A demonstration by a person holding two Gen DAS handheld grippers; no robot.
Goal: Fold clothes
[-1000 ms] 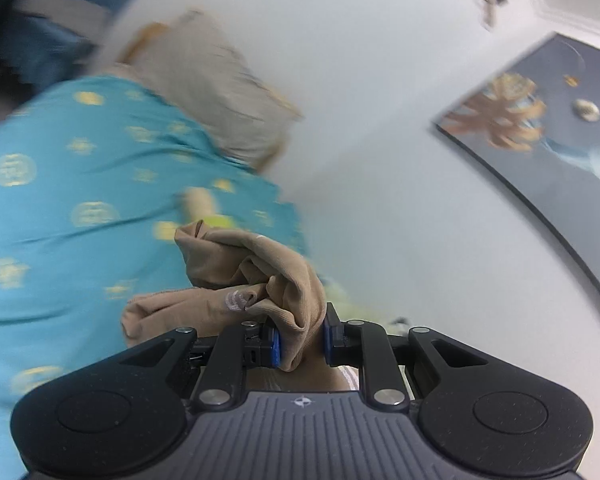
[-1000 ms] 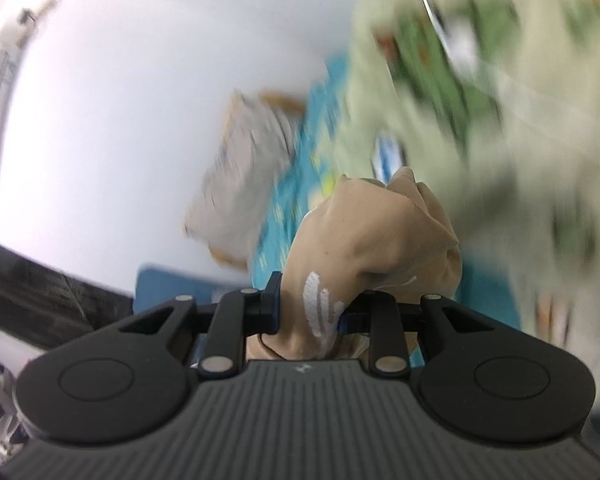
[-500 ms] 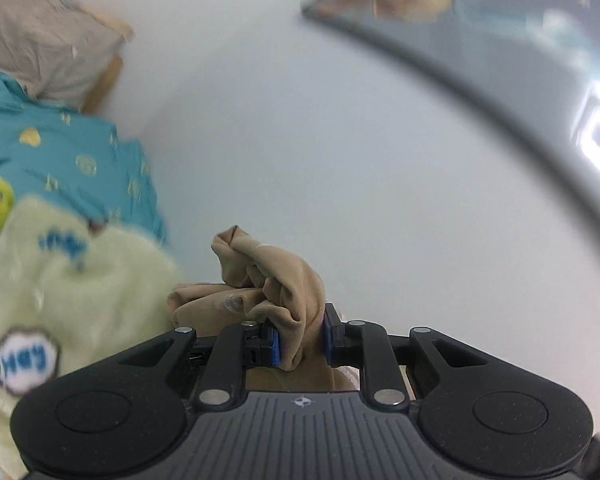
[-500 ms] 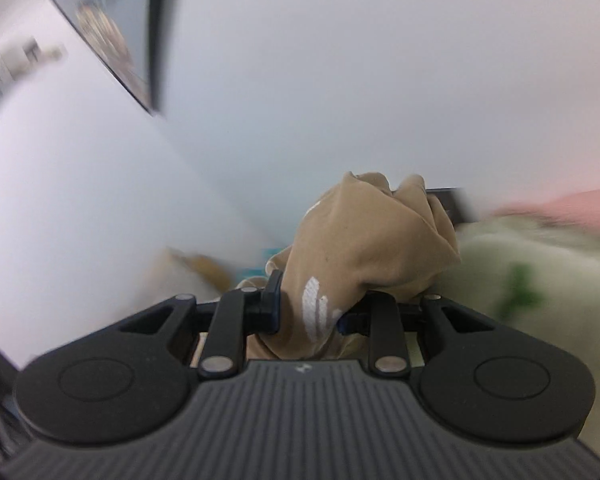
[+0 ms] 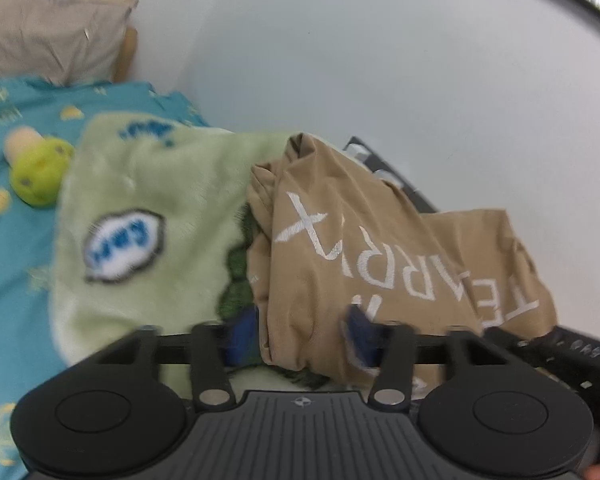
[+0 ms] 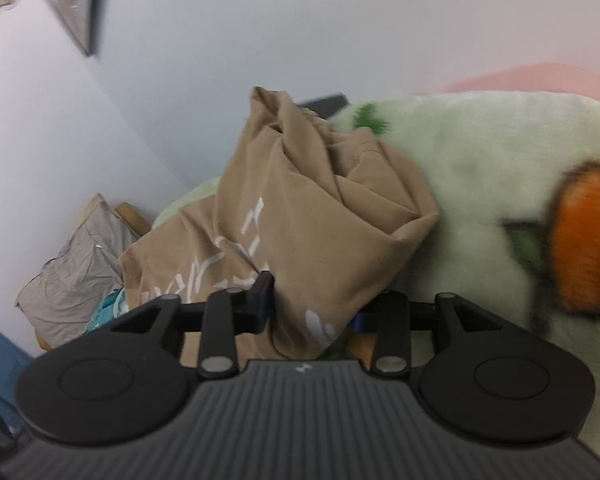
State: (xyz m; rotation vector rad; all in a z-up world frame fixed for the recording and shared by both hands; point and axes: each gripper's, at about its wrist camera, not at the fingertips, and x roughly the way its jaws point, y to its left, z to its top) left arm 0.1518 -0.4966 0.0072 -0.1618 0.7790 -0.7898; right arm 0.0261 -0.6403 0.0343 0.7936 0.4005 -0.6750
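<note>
At the left of the left wrist view lie a teal patterned bedsheet (image 5: 16, 240) and a pale green fleece blanket (image 5: 148, 184); right of them, mid-frame, the tan cotton garment with white lettering (image 5: 364, 248) sits on the blanket in a loose heap. The left gripper (image 5: 300, 338) has its fingers spread wide, cloth lying slack between them, not pinched. In the right wrist view the right gripper (image 6: 314, 300) is likewise parted around a hanging fold. I judge folding far from finished: the garment is bunched and creased, no flat panel or squared edge showing, so spreading and folding remain.
</note>
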